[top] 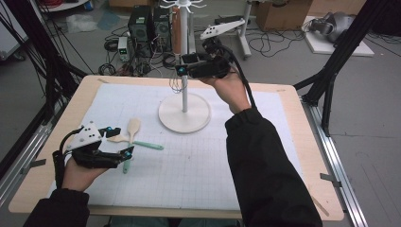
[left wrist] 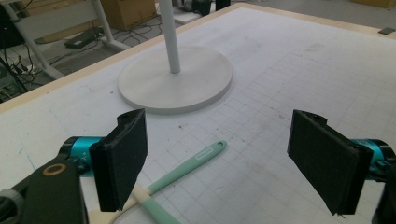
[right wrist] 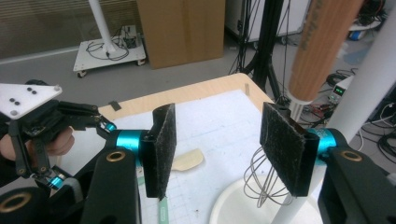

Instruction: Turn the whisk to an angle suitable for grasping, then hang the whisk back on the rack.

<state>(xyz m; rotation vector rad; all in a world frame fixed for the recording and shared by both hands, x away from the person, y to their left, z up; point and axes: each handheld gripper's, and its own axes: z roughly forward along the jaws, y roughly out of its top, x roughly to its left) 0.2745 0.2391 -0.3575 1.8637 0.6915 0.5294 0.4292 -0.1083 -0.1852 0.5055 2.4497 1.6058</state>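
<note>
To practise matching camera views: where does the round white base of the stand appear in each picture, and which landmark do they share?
High view: the base sits centre, beyond the crossed spatulas.
Left gripper view: upper centre-left, ahead of the open jaws.
Right gripper view: bottom, right of centre, under the whisk.
Shared landmark: the white pole rising from it.

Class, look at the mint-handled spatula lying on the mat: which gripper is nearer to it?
Left. The left gripper hovers right beside the mint-handled spatula; the right gripper is raised far off beside the stand's pole.

Cardboard box [right wrist: 180, 30], floor cables [top: 272, 43]
</note>
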